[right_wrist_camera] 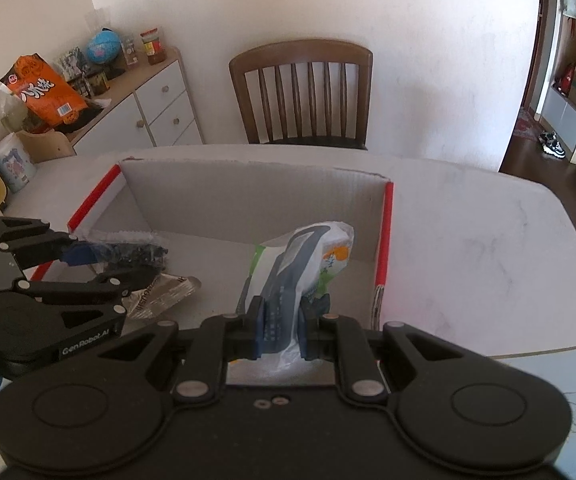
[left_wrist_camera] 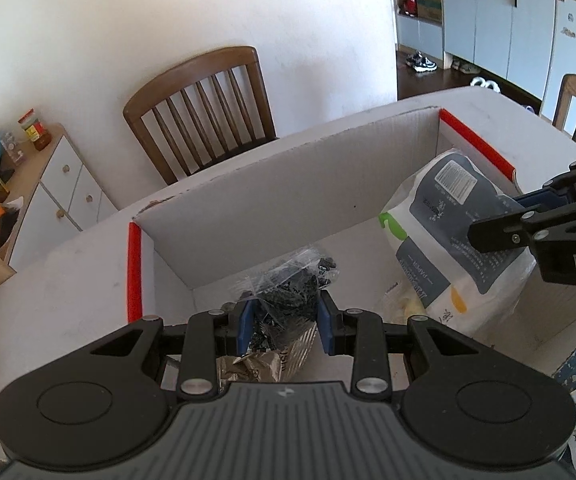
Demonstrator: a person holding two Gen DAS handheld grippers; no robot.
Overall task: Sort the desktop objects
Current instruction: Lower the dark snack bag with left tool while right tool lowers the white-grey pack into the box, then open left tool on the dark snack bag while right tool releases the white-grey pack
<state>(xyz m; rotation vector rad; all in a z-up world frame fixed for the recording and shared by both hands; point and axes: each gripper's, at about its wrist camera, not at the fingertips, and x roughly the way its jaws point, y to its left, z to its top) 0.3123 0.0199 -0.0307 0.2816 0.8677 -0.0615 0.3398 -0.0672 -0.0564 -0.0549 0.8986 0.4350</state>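
Two claws hold two bags over a white cardboard box (right_wrist_camera: pixel 248 196) with red edges.

The box sits open on the white bench (right_wrist_camera: pixel 467 248), close to its far edge, where a brown wooden chair (right_wrist_camera: pixel 303 92) stands. The left claw (left_wrist_camera: pixel 286 326) is squeezed tight on a clear crinkly plastic bag of small black bits (left_wrist_camera: pixel 288 292). That bag hangs inside the box, near its left wall and close to the floor of the box. A shiny see-through wrapper with stripes (left_wrist_camera: pixel 272 360) lies on the box floor just under it. The right claw (right_wrist_camera: pixel 280 330) is pinched shut on a white and grey-blue soft pack with green and orange marks (right_wrist_camera: pixel 299 268). This pack is inside the box too, by the right wall with the red edge.
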